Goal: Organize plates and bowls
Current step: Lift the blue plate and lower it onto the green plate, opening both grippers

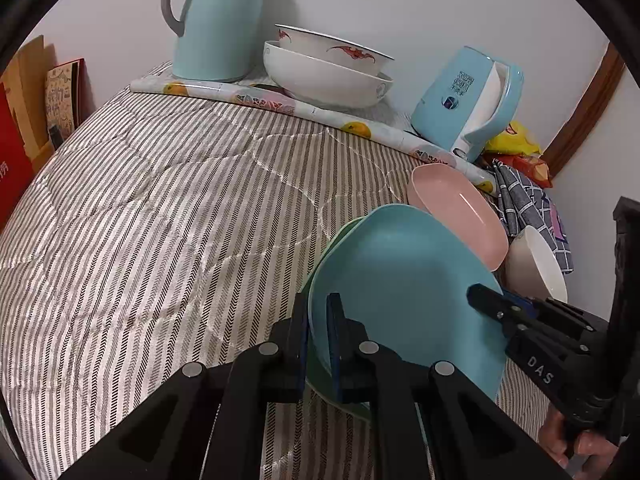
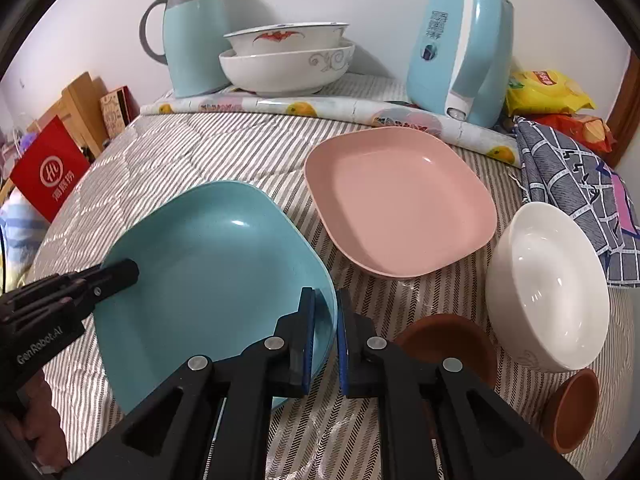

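A blue square plate (image 2: 212,264) lies on a green plate (image 1: 320,376), whose edge shows under it in the left wrist view. My left gripper (image 1: 318,332) is shut on the blue plate (image 1: 400,280) at its left rim. My right gripper (image 2: 325,320) is shut on the same plate at its right rim. A pink square plate (image 2: 396,200) sits behind it on the striped cloth. A white bowl (image 2: 552,292) stands at the right, with a brown dish (image 2: 444,340) and a brown cup (image 2: 576,408) near it.
Two stacked white bowls (image 2: 288,60), a teal jug (image 2: 188,32) and a blue kettle (image 2: 460,48) stand at the back by the wall. A rolled patterned mat (image 2: 340,110) lies in front of them. A checked cloth (image 2: 580,184) and snack bags (image 2: 548,92) are at the right.
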`<state>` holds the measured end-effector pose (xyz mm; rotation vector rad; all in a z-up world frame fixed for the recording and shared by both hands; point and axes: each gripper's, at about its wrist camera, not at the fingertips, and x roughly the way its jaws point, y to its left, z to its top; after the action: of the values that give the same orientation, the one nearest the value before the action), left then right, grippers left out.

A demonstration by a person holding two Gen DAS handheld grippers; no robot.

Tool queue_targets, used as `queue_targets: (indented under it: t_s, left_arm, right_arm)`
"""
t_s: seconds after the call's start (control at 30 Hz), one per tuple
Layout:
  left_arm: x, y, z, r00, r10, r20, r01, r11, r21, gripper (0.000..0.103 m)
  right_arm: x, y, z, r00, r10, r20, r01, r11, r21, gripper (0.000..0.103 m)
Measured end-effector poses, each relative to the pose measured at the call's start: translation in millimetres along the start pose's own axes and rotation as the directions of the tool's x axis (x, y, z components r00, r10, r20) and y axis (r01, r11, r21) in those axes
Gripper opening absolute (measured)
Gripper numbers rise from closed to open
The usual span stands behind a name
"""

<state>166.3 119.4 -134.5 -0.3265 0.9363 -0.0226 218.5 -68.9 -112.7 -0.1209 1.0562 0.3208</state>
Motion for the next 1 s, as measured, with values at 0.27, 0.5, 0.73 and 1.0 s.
queue_targets:
  t_s: [0.27, 0.5, 0.73, 1.0]
  left_arm:
    - [-9.4, -2.2, -1.3, 1.0, -0.009, -0.001, 0.009, 1.0, -0.015, 0.033]
    - [-21.1, -8.8, 0.6, 0.999, 0.036, 0.03, -0.037, 0.999, 0.002, 0.049]
    - [-29.9, -21.8, 10.0, 0.993, 0.108, 0.054, -0.108, 0.994, -0.003, 0.061]
    - [-37.4, -39.3, 31.3, 0.985, 0.153, 0.078, -0.153, 0.988, -0.01, 0.072]
  right_arm:
    - [-4.8, -3.5, -0.4, 1.0, -0.015, 0.008, 0.015, 1.0, 0.005, 0.031]
    - [-21.8, -11.0, -4.5, 0.999, -0.016, 0.032, 0.015, 1.0, 0.021, 0.046]
    - [-38.3, -25.2, -1.1, 0.999, -0.047, 0.012, 0.046, 0.997, 0.054, 0.069]
    - [-62.3, -46.2, 10.1, 0.99, -0.123, 0.065, 0.117, 0.989, 0.09, 0.087]
